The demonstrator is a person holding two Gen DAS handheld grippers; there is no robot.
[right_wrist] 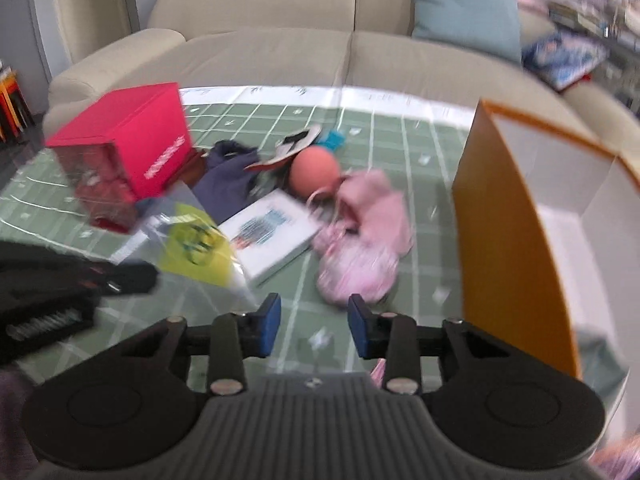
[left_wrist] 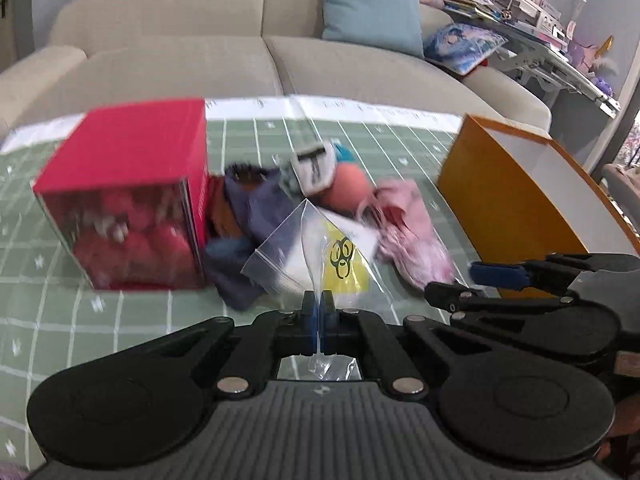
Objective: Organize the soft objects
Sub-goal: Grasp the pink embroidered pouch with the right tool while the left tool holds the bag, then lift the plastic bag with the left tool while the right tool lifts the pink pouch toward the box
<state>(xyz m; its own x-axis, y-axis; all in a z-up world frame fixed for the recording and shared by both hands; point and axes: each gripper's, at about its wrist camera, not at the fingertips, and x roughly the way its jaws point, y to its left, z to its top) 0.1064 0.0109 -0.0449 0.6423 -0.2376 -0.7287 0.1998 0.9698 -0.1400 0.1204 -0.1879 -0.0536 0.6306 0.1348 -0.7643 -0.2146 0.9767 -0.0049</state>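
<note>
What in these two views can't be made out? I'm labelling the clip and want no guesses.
- Contents of the red box: left wrist view, blurred behind its clear front.
- Orange box interior: right wrist view, its floor is cut off by the picture's edge.
- Print on the white packet: right wrist view, motion blur.
- Clear bag in the left tongs: its contents unreadable.

plastic bag [left_wrist: 320, 248]: black biohazard sign, yellow label | red box [right_wrist: 160, 148]: lettering unreadable
</note>
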